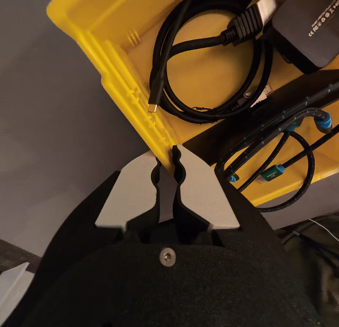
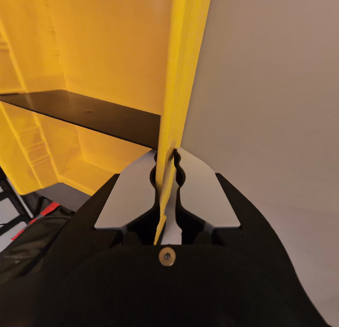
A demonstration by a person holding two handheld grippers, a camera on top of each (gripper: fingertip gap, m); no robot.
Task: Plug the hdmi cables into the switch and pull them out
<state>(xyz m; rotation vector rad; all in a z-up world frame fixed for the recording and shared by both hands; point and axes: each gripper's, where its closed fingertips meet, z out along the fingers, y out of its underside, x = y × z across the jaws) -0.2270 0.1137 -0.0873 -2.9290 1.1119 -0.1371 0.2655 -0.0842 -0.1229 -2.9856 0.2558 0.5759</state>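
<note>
A yellow bin [image 1: 102, 43] holds the cables and the switch. In the left wrist view, the dark grey switch [image 1: 308, 24] lies at the top right, with a black and silver HDMI plug [image 1: 256, 19] beside it and its black braided cable [image 1: 165, 61] coiled below. Past a black divider [image 1: 238, 127] lie black-and-blue braided cables with a green plug [image 1: 271, 175] and a blue plug [image 1: 323, 123]. My left gripper [image 1: 166, 153] is shut on the bin's rim. My right gripper [image 2: 166, 152] is shut on the bin's side wall [image 2: 183, 79].
A thin black cable with a small metal plug [image 1: 153, 108] lies inside the coil's compartment. The right wrist view shows the bin's inside and its black divider [image 2: 91, 112]. A grey tabletop [image 1: 45, 116] lies under the bin. Dark gear and a red strap [image 2: 36, 219] lie below the table edge. There is about 55 cm between the tips of the two grippers.
</note>
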